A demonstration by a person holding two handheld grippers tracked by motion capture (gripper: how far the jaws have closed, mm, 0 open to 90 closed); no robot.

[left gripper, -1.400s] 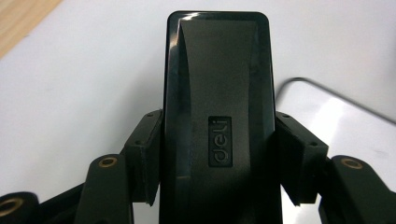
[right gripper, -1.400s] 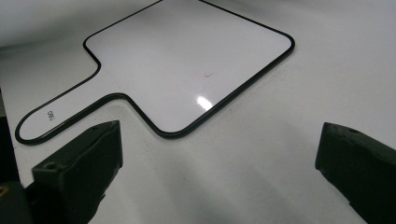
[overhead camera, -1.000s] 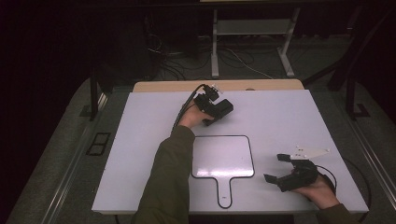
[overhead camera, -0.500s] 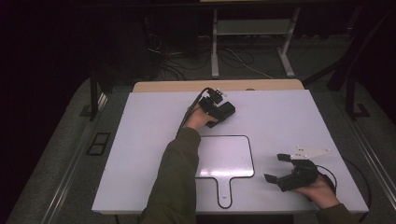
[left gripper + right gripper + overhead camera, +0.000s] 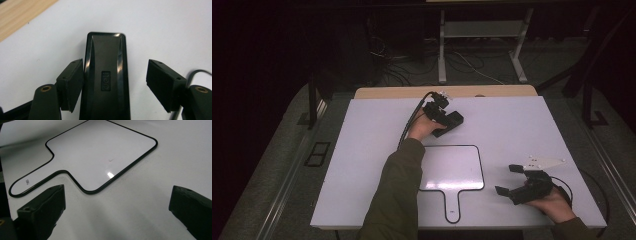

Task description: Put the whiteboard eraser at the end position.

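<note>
My left gripper (image 5: 451, 120) sits at the far middle of the white table (image 5: 362, 165), astride a black oblong eraser (image 5: 106, 77) that lies flat on the surface; its jaws have just been opening; in the left gripper view one pad (image 5: 71, 83) sits at the eraser's side, the other stands clear with a gap, so nothing is clamped; my right gripper (image 5: 511, 181) rests near the table's near right corner, jaws spread wide and empty; the handled whiteboard paddle (image 5: 452, 167) lies flat between the two, apart from both.
</note>
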